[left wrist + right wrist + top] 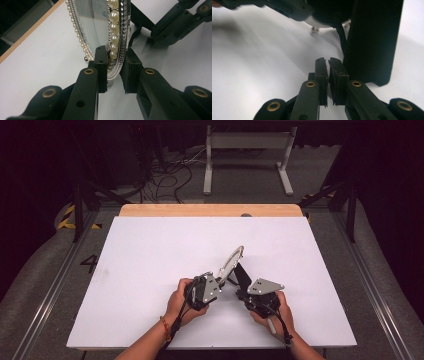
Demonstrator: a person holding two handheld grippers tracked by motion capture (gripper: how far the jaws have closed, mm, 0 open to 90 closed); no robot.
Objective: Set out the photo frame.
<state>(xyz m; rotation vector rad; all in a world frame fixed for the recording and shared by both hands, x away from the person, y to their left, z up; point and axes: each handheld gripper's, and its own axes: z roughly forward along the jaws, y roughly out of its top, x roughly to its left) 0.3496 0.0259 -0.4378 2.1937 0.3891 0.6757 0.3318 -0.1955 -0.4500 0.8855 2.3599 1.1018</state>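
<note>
The left gripper (113, 72) is clamping the pearl-trimmed rim of an oval mirror (100, 22), which is standing tilted on the white desk (150, 255). The right gripper (328, 66), jaws together, is resting just beside the mirror's black back stand (372, 42).

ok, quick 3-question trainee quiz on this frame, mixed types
1. True or false: the left gripper is clamped on the rim of the pearl-edged frame.
2. Multiple choice: the right gripper is a) wide open, b) shut with nothing visibly between its pads, c) gripping a cup.
3. Fill in: the frame's black stand rests on the ____ table.

Key: 1 true; 2 b; 3 white.
</note>
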